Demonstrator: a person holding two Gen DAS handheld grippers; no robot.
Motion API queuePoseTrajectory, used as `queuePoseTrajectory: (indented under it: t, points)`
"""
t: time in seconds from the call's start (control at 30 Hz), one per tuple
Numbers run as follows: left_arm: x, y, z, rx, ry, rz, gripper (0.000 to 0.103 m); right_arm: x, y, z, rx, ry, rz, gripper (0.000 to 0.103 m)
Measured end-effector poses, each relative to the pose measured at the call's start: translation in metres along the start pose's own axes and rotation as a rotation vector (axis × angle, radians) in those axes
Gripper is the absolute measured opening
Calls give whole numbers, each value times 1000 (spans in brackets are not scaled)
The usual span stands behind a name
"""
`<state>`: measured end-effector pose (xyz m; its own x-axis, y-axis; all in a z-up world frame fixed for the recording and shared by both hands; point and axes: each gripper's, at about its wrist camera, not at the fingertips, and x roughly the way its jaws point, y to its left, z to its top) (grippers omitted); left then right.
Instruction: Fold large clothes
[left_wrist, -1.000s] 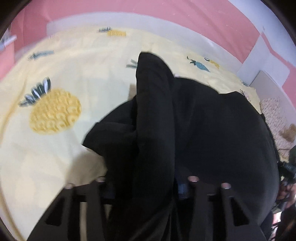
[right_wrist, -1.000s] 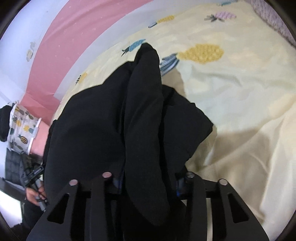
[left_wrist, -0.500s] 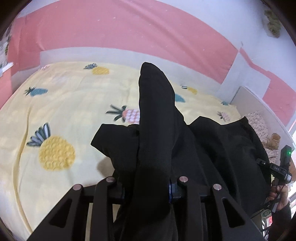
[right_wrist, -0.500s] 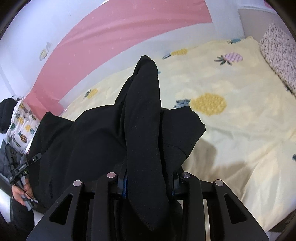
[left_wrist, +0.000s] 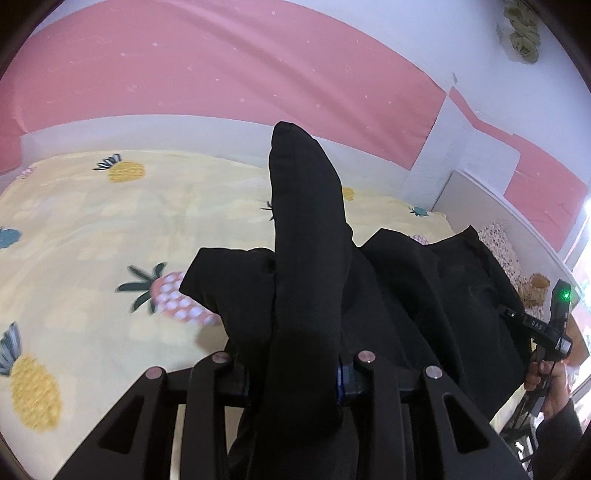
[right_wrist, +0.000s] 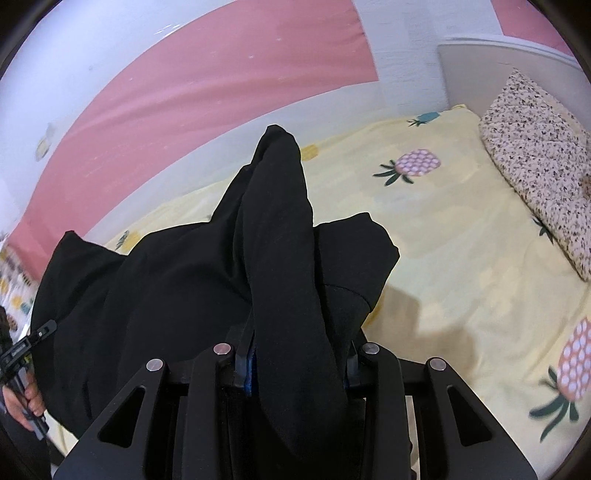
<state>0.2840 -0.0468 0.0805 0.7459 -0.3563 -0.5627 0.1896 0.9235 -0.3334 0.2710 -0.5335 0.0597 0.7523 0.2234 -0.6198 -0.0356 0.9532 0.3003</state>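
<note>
While both grippers clamp the black garment (left_wrist: 306, 258), left gripper (left_wrist: 295, 373) and right gripper (right_wrist: 295, 369) fingers closed on bunched cloth above the bed (right_wrist: 461, 258).

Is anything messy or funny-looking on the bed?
Only the black garment: it hangs bunched between the left gripper and right gripper, each clamped on a thick fold, not flat yet. The pineapple sheet and speckled pillow look fine.

From each wrist, a close, downward-slanted view is given; the black garment (left_wrist: 306, 266) and pineapple-print bedsheet (right_wrist: 461, 229) are shared.
</note>
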Motion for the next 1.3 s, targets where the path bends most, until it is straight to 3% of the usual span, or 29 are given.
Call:
queuePoseTrajectory:
  t: [0.17, 0.27, 0.37, 0.5, 0.6, 0.77, 0.9, 0.97, 1.0, 1.03, 1.07, 1.13, 1.2, 1.3]
  points:
    - [51, -6, 15, -14, -9, -9, 32, 49, -30, 28, 43, -10, -9, 32]
    - [85, 7, 5, -20, 14, 7, 32, 79, -43, 25, 71, 22, -16, 33]
    - [120, 33, -17, -46, 77, 75, 32, 116, -57, 12, 87, 90, -77, 36]
    - [142, 60, -34, -102, 115, 40, 39, 127, -81, -5, 173, 96, -66, 57]
    - [145, 53, -36, -57, 115, 79, 46, 122, -84, -8, 205, 103, -85, 67]
    - [124, 67, -34, -120, 132, 56, 53, 77, -73, -10, 178, 40, -152, 68]
    - [75, 59, -41, -92, 21, 105, 50, 26, -54, -26, 101, -63, -146, 68]
    - [52, 48, -47, -62, -34, 100, 50, 14, -44, -41, 61, -77, -153, 68]
    - [42, 40, -54, -39, -45, 84, 50, 12, -40, -51, 42, -66, -162, 63]
    - [38, 34, -59, -13, -44, 74, 50, 15, -38, -60, 30, -41, -166, 51]
    - [38, 27, -65, 17, -32, 73, 50, 22, -38, -66, 24, -9, -174, 47]
    - [49, 19, -80, 60, 25, 86, 50, 38, -42, -80, 21, 52, -217, 46]
    - [68, 21, -93, 48, 101, 112, 50, 40, -45, -87, 30, 52, -230, 46]
    - [67, 20, -102, 64, 105, 152, 50, 26, -41, -84, 58, 54, -237, 46]
